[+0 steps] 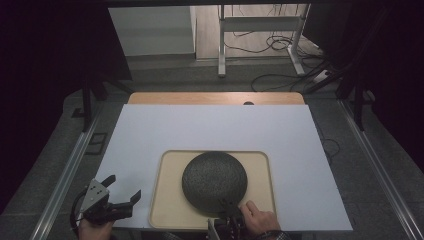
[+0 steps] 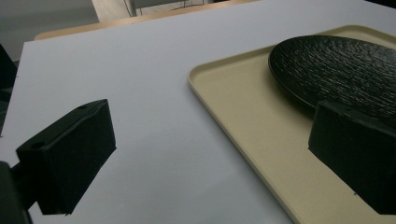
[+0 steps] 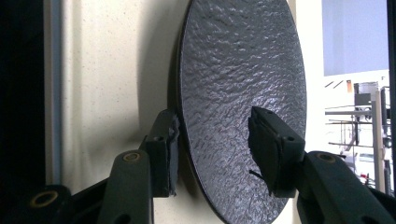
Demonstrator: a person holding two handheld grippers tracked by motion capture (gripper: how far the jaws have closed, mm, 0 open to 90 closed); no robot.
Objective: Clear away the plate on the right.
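Black textured plate (image 1: 214, 181) lying on beige tray (image 1: 167, 200), right tongs (image 3: 212, 149) straddling its rim, contact hard to judge, left tongs (image 1: 122, 189) hovering spread over white tabletop (image 1: 210, 127).

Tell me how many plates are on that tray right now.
1. A single black textured plate sits on the beige tray, toward its near right. The right gripper has its jaws open on either side of the plate's near rim. Nothing looks hidden beneath it.
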